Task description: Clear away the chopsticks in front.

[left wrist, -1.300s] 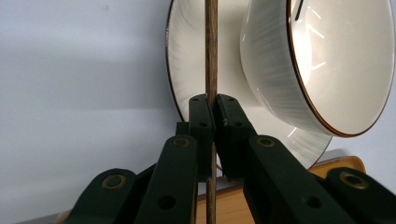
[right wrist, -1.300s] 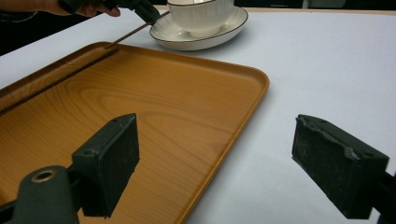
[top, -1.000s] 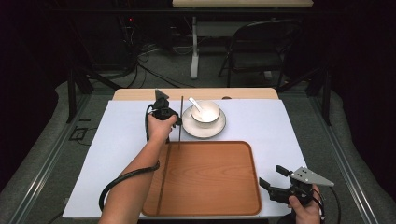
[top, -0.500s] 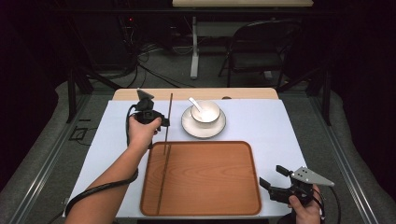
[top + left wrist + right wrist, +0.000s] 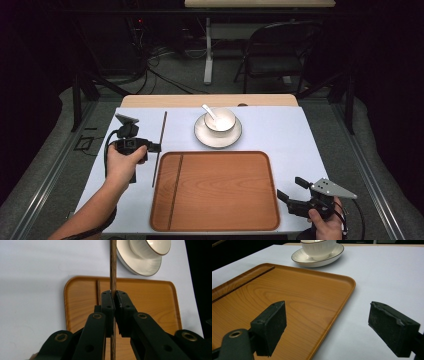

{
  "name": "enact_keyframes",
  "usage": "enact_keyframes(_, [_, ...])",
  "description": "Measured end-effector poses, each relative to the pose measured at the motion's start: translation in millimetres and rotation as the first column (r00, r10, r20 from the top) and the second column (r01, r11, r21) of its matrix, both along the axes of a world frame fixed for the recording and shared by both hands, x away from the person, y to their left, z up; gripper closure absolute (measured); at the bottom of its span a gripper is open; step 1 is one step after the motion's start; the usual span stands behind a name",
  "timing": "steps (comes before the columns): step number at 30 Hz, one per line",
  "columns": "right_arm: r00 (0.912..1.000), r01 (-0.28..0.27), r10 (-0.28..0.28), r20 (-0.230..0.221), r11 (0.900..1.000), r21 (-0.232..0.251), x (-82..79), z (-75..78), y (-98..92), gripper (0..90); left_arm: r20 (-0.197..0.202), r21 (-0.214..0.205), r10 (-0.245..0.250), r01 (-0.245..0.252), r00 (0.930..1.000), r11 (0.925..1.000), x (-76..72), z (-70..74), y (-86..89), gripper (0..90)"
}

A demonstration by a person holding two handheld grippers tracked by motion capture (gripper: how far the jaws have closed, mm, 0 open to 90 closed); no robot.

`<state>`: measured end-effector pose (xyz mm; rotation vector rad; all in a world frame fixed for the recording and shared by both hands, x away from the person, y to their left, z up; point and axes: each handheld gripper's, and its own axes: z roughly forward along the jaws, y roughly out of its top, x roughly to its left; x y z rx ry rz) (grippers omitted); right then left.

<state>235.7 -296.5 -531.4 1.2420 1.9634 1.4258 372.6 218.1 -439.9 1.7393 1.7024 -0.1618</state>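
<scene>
At the worktop's [image 5: 280,130] near edge, the right tool [image 5: 289,196] rests with jaws spread wide, holding nothing, just beside the wooden tray [image 5: 225,190]. Farther off, the left tool [image 5: 114,296] clamps a thin dark stick [image 5: 159,148] beside the tray's other edge. A second stick [image 5: 175,191] lies inside the tray. Beyond both, a cup [image 5: 220,120] sits on its saucer [image 5: 218,135].

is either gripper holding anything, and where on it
The left gripper clamps a thin dark wooden chopstick near its middle; the right gripper is open, holding nothing.

Left tongs [image 5: 154,147] clamped shut, forearm stretched forward, right tongs [image 5: 289,189] gaping wide, held low
</scene>
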Motion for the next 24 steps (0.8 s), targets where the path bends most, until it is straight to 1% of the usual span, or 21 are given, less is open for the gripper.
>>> enact_keyframes(3, [1.0,0.0,0.0,0.001,1.0,0.001,0.2,-0.1,-0.2,14.6,-0.014,-0.005,-0.002,0.002,0.9999,1.0,-8.4,-8.3,2.9,84.9])
enact_keyframes(6, [1.0,-0.001,0.001,0.001,1.0,-0.001,0.0,0.0,0.2,14.7,-0.015,-0.013,-0.003,0.003,0.9999,0.9999,-16.2,-16.8,3.8,84.9])
enact_keyframes(8, [1.0,-0.002,0.002,0.004,1.0,-0.003,-0.2,0.1,0.3,14.7,-0.018,-0.027,-0.002,0.002,0.9998,0.9996,-20.4,-20.0,3.9,85.0])
enact_keyframes(10, [1.0,0.0,0.0,0.003,1.0,-0.002,-0.2,0.0,0.4,14.7,-0.021,-0.034,-0.012,0.011,0.9997,0.9994,-25.3,-23.3,4.7,84.9])
enact_keyframes(11, [1.0,0.0,0.0,0.003,1.0,-0.003,-0.1,0.0,0.3,14.7,-0.023,-0.035,-0.008,0.007,0.9997,0.9994,-28.7,-25.4,4.5,84.9])
enact_keyframes(15, [1.0,0.0,0.0,0.004,1.0,-0.002,-0.2,0.0,0.1,14.6,-0.029,-0.026,-0.01,0.009,0.9995,0.9996,-39.4,-33.0,4.2,84.9])
enact_keyframes(18, [1.0,-0.001,0.001,0.004,1.0,-0.003,-0.3,0.1,0.3,14.6,-0.047,-0.026,-0.011,0.009,0.9988,0.9996,-48.3,-40.7,4.0,84.9])
enact_keyframes(20, [1.0,-0.002,0.002,0.007,1.0,-0.002,-0.5,0.1,0.5,14.7,-0.058,-0.017,-0.016,0.015,0.9982,0.9997,-53.5,-46.3,3.5,84.9])
enact_keyframes(24, [1.0,-0.002,0.002,0.006,1.0,-0.003,-0.3,0.1,0.5,14.6,-0.085,-0.011,-0.02,0.019,0.9962,0.9998,-61.0,-57.4,2.1,84.9])
